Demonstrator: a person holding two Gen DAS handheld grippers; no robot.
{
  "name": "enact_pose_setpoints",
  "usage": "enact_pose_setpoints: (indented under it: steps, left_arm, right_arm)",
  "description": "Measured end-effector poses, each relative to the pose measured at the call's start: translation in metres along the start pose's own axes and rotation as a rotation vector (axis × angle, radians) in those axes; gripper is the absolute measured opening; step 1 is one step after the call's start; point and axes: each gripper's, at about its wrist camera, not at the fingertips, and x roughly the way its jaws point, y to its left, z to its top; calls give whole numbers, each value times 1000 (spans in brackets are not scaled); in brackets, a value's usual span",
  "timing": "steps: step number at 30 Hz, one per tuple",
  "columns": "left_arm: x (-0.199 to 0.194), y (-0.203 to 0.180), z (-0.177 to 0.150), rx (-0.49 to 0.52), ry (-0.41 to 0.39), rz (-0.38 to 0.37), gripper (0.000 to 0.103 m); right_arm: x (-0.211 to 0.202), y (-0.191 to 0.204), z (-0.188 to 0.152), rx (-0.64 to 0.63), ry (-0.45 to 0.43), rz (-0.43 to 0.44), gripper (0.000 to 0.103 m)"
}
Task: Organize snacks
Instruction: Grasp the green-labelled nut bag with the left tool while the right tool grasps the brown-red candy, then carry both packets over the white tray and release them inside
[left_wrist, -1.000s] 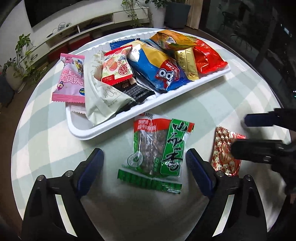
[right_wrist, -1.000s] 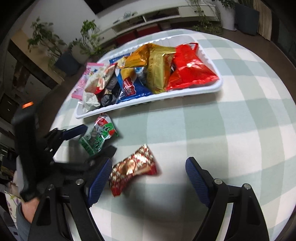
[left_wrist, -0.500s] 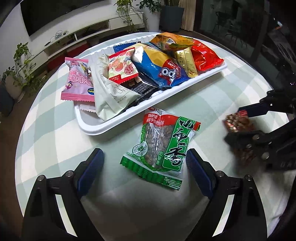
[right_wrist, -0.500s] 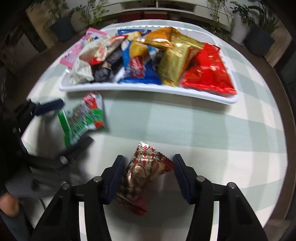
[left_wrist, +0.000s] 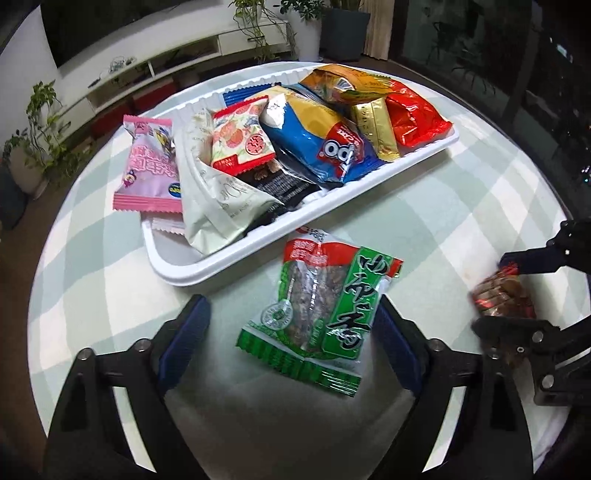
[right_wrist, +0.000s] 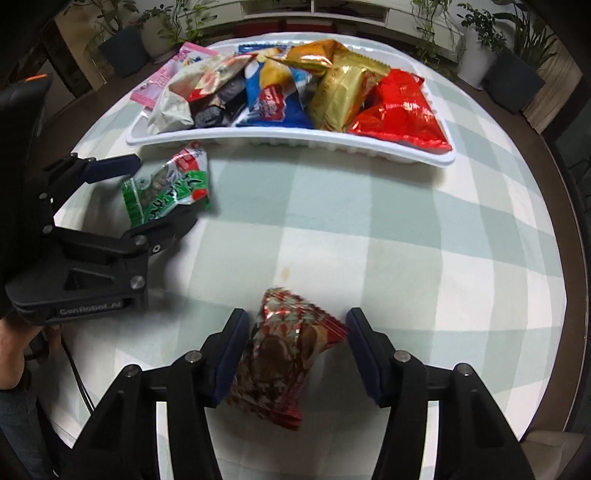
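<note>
A white tray at the back of the round table holds several snack packs; it also shows in the right wrist view. A green nut packet lies flat in front of the tray, between the wide-open fingers of my left gripper; the right wrist view shows the packet and that gripper around it. A red and gold packet sits between the fingers of my right gripper, which is open around it. The left wrist view shows this packet at the right edge.
A pink packet hangs over the tray's left end. The table has a pale green checked cloth. A white low cabinet and potted plants stand beyond the table.
My right gripper has moved over the red and gold packet and narrowed around it. My left gripper has drawn closer around the green packet.
</note>
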Motion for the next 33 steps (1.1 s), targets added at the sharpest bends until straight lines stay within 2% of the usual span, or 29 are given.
enact_pose_setpoints:
  steps: [6,11,12,13,15,16,18,20,23,26,33]
  left_arm:
    - [-1,1,3,-9,14,-15,67]
    - [-4,1,7,-16,29,-25,42]
    - [-5,3,7,-21,31,-29,41]
    - [-6,5,7,-28,31,-32,38]
    - [-9,9,6,-49,28,-39,35]
    - [-10,10,5,-52,24,-39,32]
    - [-14,10,3,-61,17,-42,28]
    - [-18,12,-1,-83,7,-57,25]
    - [-25,14,-10,-113,-16,-67,24]
    - [-35,19,-21,-170,-43,-109,24]
    - [-64,29,-44,-289,-117,-202,24]
  right_arm:
    - [-16,0,-13,4,-18,-7,58]
    - [-5,10,-19,-49,12,-21,57]
    - [-5,13,-22,-63,6,-26,56]
    - [-5,16,-27,-63,6,-20,54]
    - [-7,19,-29,-80,0,-21,41]
    - [-8,21,-31,-91,-3,-24,31]
    - [-11,24,-36,-100,-6,-23,27]
    - [-12,23,-36,-105,-11,-15,23]
    - [-16,15,-33,-92,-31,14,22]
    - [-28,-2,-33,-65,-73,32,21]
    - [-49,-49,-23,67,-181,105,21]
